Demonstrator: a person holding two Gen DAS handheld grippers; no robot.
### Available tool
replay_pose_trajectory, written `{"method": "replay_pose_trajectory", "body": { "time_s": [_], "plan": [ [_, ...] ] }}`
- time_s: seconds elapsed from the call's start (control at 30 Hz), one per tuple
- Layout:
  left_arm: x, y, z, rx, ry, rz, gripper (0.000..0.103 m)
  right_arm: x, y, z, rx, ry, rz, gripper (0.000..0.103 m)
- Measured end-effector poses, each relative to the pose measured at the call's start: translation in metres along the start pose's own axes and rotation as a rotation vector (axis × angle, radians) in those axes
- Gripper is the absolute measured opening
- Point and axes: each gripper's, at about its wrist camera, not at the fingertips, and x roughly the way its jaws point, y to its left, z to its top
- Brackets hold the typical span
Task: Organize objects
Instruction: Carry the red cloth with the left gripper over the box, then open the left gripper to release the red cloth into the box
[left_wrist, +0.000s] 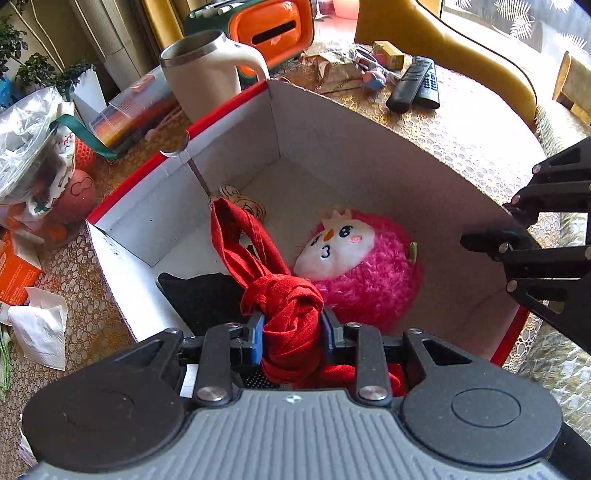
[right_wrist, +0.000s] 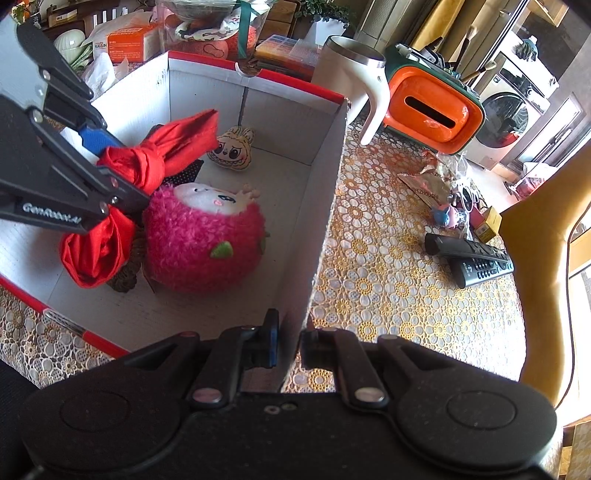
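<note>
The red cloth (knotted, soft and light) is clamped at its knot by the left gripper, low in the frame's centre, over the box. A limp, sagging drape is expected. The box wall is pinched by the right gripper.

Left wrist view close above the box, angled steeply down into it, right wrist view at its side wall, both sharing the box interior and pink plush

Red cloth in left tongs over box
</note>
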Motion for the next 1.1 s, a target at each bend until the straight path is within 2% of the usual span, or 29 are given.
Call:
{"method": "replay_pose_trajectory", "body": {
  "time_s": [0.3, 0.4, 0.53, 0.57, 1.1],
  "plan": [
    [0.008, 0.000, -0.001, -0.017, 0.007, 0.004, 0.029, 0.000, 0.000, 0.000, 0.001, -0.001, 0.000, 0.010],
    [0.007, 0.001, -0.001, -0.019, -0.002, 0.005, 0.032, 0.000, -0.001, -0.001, 0.003, -0.001, 0.000, 0.010],
    [0.002, 0.003, -0.003, -0.028, -0.030, 0.010, 0.056, -0.001, -0.001, -0.002, 0.005, -0.002, 0.000, 0.010],
    [-0.001, 0.004, -0.003, -0.032, -0.039, 0.008, 0.057, -0.001, -0.001, -0.002, 0.004, -0.002, 0.000, 0.010],
    [-0.051, 0.017, -0.028, -0.087, -0.127, -0.060, 0.058, -0.003, 0.001, -0.004, 0.001, 0.002, -0.005, 0.010]
  ]
}}
